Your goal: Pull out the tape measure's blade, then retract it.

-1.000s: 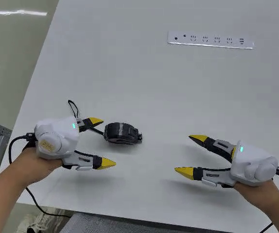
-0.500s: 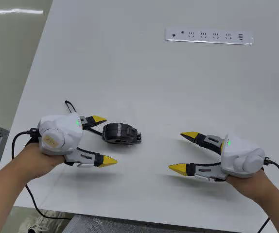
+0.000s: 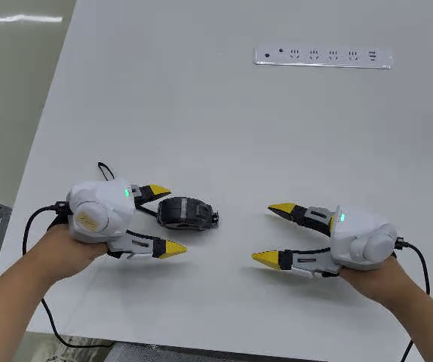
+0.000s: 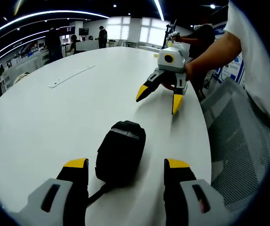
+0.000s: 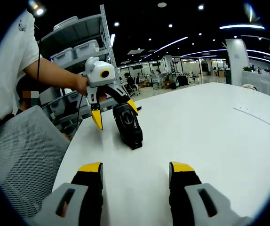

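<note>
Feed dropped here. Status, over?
Left hand-held gripper open, facing retracted tape measure. Right hand-held gripper open, standing off. Nothing in the way.

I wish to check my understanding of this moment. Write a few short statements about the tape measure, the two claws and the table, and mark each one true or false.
1. The left claw is open, with the tape measure at the mouth of its jaws. True.
2. The right claw is shut on the tape measure. False: it is open, holds nothing and is apart from the tape measure.
3. The tape measure is drawn out far across the table. False: it lies compact, with nothing drawn out.
4. A power strip lies on the far part of the table. True.
</note>
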{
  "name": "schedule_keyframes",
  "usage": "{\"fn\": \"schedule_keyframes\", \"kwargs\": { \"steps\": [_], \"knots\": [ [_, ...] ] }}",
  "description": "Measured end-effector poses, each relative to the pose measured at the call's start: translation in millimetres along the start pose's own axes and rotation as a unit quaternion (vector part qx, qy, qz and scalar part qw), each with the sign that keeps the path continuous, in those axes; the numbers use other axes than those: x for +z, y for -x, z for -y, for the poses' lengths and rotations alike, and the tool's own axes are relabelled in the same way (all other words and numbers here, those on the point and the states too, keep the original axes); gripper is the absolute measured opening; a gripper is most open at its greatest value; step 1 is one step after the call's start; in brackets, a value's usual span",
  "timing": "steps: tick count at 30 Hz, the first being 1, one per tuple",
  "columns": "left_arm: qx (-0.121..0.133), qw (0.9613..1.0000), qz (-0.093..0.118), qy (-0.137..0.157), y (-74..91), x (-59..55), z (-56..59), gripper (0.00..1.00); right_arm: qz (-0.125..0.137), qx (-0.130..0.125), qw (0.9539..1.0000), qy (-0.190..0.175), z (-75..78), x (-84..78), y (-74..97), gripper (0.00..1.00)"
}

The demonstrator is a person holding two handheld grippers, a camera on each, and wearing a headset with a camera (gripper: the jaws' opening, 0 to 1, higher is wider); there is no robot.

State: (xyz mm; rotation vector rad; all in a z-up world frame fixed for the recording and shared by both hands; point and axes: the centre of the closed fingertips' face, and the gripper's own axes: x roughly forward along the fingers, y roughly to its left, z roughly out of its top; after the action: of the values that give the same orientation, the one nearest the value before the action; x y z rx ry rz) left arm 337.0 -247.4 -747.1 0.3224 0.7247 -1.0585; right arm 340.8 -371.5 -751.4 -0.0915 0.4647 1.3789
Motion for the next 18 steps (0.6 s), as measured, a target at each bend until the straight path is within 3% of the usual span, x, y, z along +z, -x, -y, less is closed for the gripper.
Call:
{"fn": "schedule_keyframes", "kwargs": {
  "steps": [18],
  "knots": [
    [-0.009,0.9999,-0.001,0.009,-5.8,-4.9,-5.0,0.48,0.002,0.017,0.9998,-0.007,2.9,1.2,-20.8,0.54]
  ]
}}
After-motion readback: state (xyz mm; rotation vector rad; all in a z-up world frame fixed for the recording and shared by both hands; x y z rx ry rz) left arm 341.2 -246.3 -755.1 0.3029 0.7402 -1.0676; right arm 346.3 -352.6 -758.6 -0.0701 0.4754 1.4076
